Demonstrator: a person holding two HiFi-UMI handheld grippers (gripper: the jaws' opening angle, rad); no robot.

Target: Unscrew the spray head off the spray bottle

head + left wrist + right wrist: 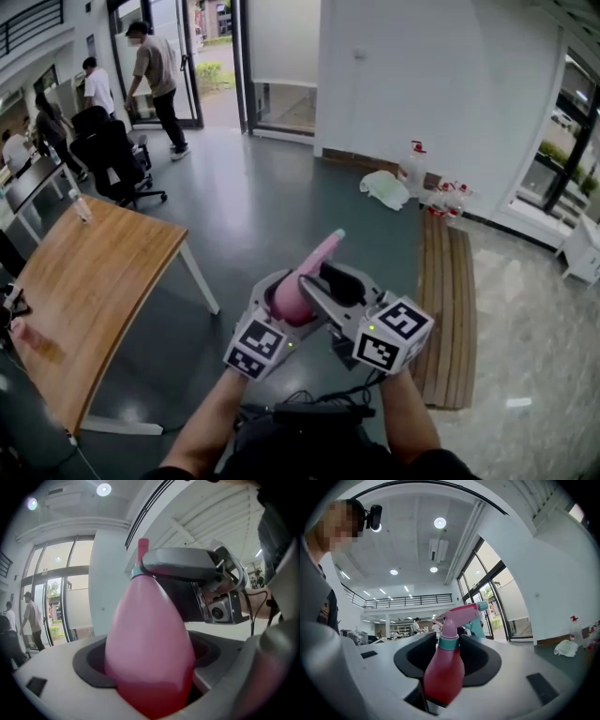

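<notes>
— Where is the pink spray bottle (pixel 298 284) right now?

— Up in the air in front of the person, over the grey floor (pixel 281 187), with the wooden table (pixel 94 281) off to one side and a slatted wooden bench (pixel 448 309) to the other. It's tilted, with the nozzle end pointing up and away from them.

— Who's got hold of it?

— The left gripper (pixel 150 653). Its jaws are pinched on the fat lower body of the bottle, which fills the gap between them.

— And the right gripper (pixel 449 645)?

— It comes in from the other side at the top. Its jaws are spread, one dark pad (pixel 417 651) on either side of the neck. The teal collar (pixel 449 642) sits between them, and I can't see them squeezing it.

— Is the spray head (pixel 464 612) off yet?

— No, it's still seated on the collar, pink with a teal tip and trigger, poking out past the jaws.
</notes>
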